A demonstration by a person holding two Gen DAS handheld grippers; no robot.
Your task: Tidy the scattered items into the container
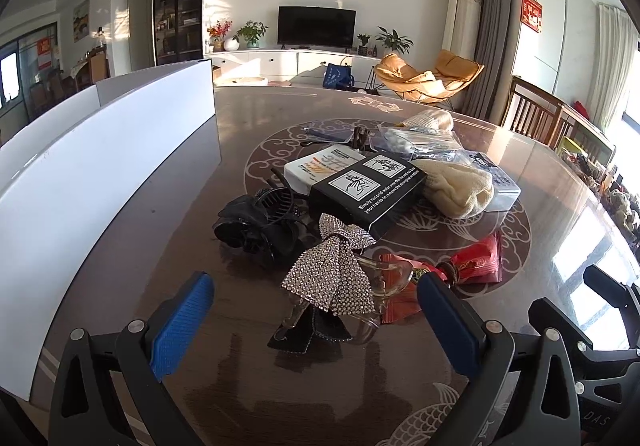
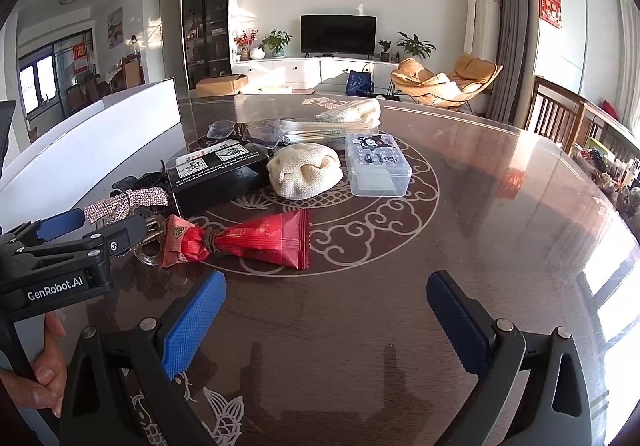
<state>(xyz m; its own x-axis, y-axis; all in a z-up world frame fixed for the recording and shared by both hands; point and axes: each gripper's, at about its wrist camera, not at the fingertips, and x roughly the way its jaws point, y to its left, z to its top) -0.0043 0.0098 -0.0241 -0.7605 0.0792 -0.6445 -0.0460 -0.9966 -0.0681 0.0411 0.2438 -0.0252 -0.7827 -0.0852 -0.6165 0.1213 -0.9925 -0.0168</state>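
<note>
One black box [image 1: 366, 192], two cream pouches [image 2: 305, 171], one red packet [image 2: 276, 240]

The black box [image 1: 366, 192] hides part of the white packet [image 1: 310, 170] behind it; beside the box, small print stays unreadable.

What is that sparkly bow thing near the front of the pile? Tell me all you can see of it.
The sparkly bow looks like a hair accessory covered in small silver rhinestones, with a knotted centre, two loops and tails that fan out toward the camera. It lies flat on the dark table, on top of a clear plastic clip with a dark piece under its tails. Its upper loop touches the black box, and a black flower clip sits just to its left. Nothing grips it.
</note>
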